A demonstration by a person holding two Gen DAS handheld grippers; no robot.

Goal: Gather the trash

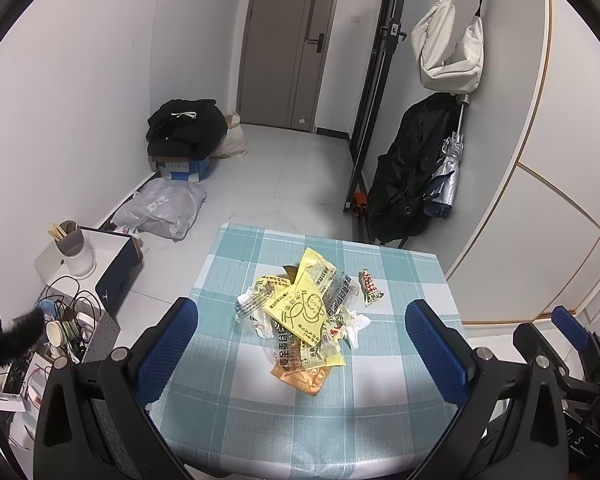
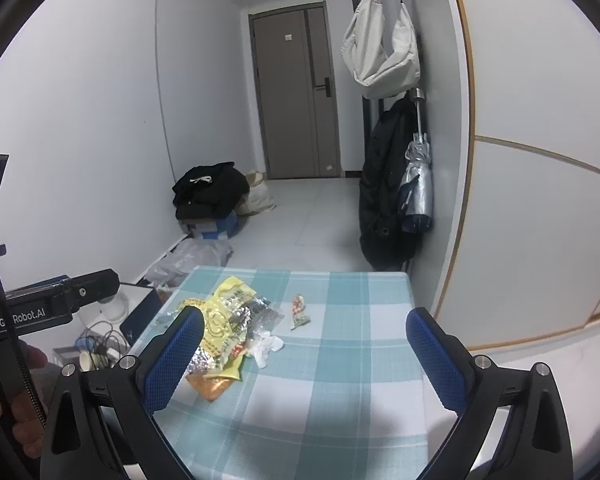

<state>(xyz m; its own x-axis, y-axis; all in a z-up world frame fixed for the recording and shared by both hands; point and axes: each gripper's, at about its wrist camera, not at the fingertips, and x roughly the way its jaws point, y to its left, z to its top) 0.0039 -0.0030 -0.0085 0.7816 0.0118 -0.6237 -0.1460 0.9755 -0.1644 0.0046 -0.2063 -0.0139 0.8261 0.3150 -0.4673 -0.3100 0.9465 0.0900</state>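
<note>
On bench (image 1: pixel 400 400) w/ checked cloth, I see wrapper pile (image 1: pixel 304 316), small red packet (image 1: pixel 370 286) just beside. Left tool (image 1: pixel 302 344) & right tool (image 2: pixel 304 354) both spread wide, holding nothing.

Teal-and-white checked tablecloth (image 1: pixel 260 420), yellow wrapper (image 1: pixel 304 308), blue fingers (image 1: pixel 168 350).

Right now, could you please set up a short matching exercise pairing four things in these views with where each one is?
Things:
1. pile of wrappers
2. small red wrapper
3. cream bag
4. black clothes

Places:
A. hanging on the wall
B. on a blue box on the floor
C. alone on the tablecloth, right of the pile
D. middle of the tablecloth

Pairs: 1-D, 2-C, 3-A, 4-B
</note>
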